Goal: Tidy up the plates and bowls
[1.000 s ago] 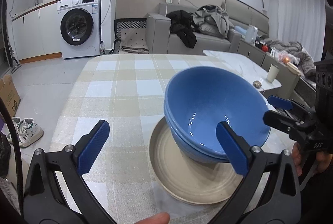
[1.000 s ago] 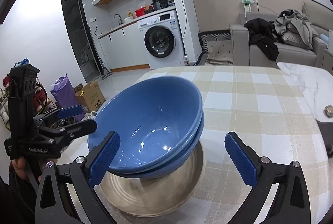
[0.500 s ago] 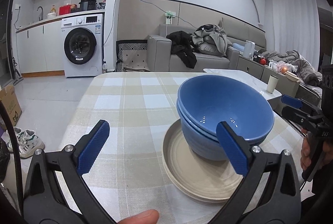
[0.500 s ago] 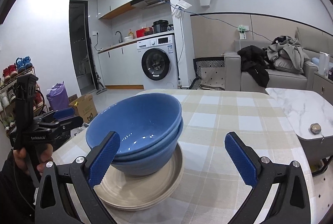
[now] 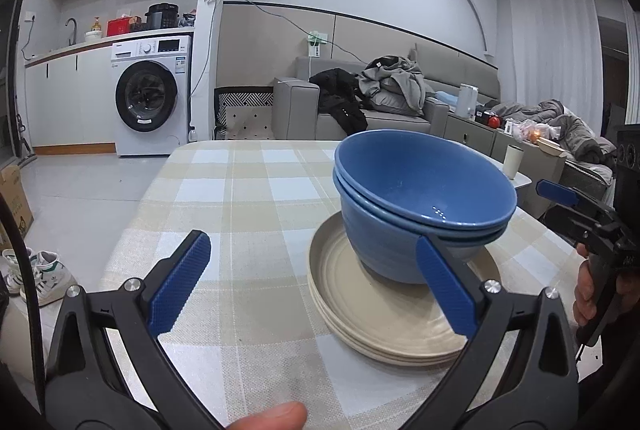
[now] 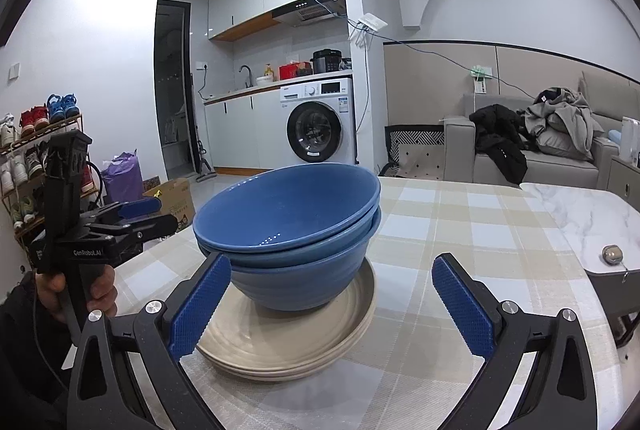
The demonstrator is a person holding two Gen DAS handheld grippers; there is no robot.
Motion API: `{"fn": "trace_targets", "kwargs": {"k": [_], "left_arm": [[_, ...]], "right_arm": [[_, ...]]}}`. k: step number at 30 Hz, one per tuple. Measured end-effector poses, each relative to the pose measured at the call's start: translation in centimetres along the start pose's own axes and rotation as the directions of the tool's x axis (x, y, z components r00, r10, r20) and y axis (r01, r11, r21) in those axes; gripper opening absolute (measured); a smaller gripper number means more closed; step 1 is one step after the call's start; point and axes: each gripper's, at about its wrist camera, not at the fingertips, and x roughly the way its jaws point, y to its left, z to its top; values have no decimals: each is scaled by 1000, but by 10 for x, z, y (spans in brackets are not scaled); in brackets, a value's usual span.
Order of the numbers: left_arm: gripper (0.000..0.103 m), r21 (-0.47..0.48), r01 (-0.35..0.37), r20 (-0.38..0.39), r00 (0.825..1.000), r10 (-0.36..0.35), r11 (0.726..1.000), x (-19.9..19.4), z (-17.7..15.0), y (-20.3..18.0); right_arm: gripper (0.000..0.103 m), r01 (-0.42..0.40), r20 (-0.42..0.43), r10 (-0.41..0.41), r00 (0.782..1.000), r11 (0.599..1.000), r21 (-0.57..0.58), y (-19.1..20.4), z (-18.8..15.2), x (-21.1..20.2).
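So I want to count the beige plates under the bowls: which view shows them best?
The left wrist view: its plates show more surface and stacked rim edges. In the right wrist view the bowls and a finger cover more of them.

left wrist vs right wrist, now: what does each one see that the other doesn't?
Left wrist only: white sneakers on the floor, a cup on the side table, a curtain, and the right gripper seen from outside.

Right wrist only: a shoe rack, a purple bag, and the left gripper seen from outside.

Both: two stacked blue bowls on beige plates, the checked tablecloth, the washer, the sofa. Both grippers open, holding nothing.
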Motion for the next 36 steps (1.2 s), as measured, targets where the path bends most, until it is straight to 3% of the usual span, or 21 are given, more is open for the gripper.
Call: {"fn": "trace_targets", "kwargs": {"k": [36], "left_arm": [[102,47,6,22,1000,-7,999,5,-8,-9]], "right_arm": [[103,-15,2,15,1000,999,-45,11,-11,1]]}}
